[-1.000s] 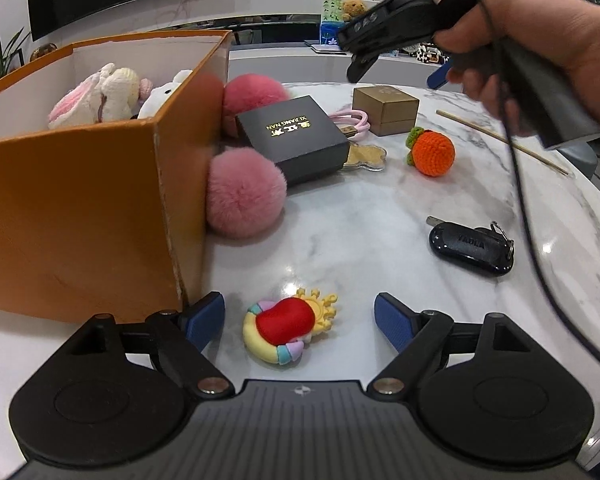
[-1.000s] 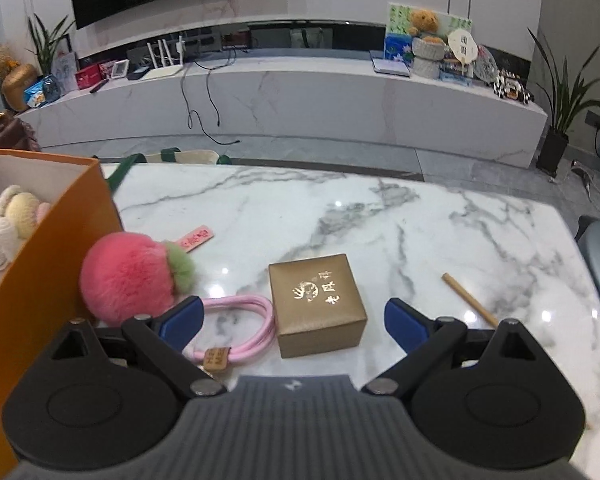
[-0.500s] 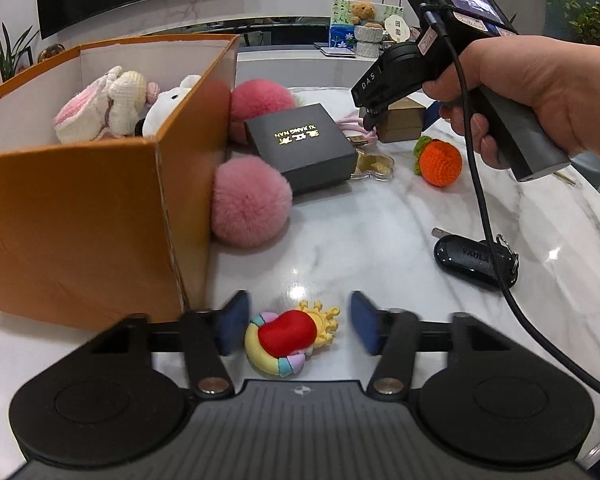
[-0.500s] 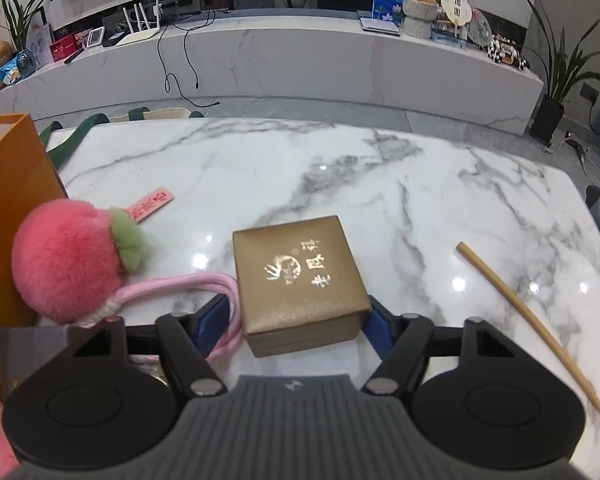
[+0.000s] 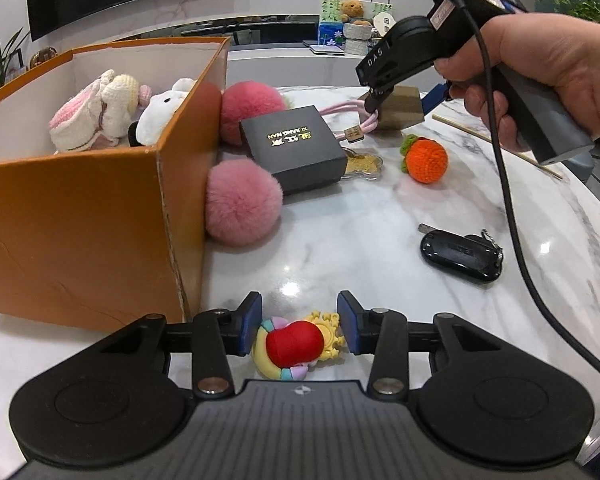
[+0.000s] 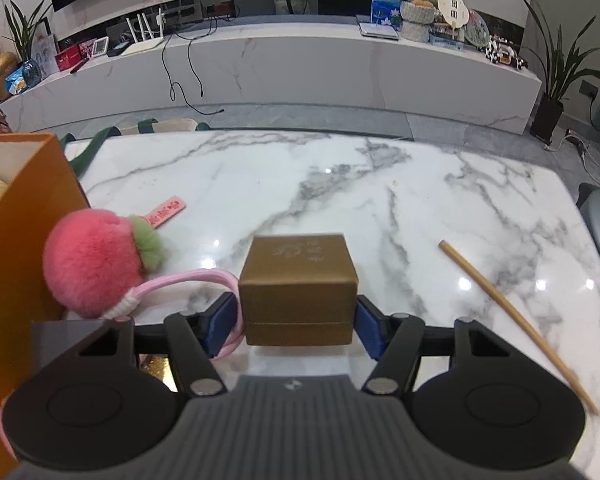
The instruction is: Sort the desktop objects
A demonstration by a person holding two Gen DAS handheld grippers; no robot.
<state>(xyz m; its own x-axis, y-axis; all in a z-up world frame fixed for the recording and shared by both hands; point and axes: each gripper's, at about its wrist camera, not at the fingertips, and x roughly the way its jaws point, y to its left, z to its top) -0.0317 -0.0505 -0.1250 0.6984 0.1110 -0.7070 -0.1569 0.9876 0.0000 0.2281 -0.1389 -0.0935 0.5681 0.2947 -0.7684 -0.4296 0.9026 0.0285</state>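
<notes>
The right claw (image 6: pixel 298 326) is closing, its blue pads pressed to the flanks of the gold box (image 6: pixel 298 288) (a pink cord (image 6: pixel 188 278) could be snagged beside the left pad). The left claw (image 5: pixel 300 330) is closing around the rainbow charm (image 5: pixel 296 346), which lies on the bench (image 5: pixel 360 240) between unpressed pads; it could be nudged askew.

We see a white counter (image 6: pixel 340 184) veined in grey marble. The open box (image 5: pixel 80 216) is orange outside and white inside. One pompom (image 5: pixel 242 202) is dusty pink; the strawberry pompom (image 6: pixel 94 262) is brighter pink with a green tuft. The small gift box (image 6: pixel 298 276) is gold, another (image 5: pixel 294 148) black with gold lettering. The crocheted fruit (image 5: pixel 426 160) is orange with green leaves, the key fob (image 5: pixel 460 254) glossy black.
</notes>
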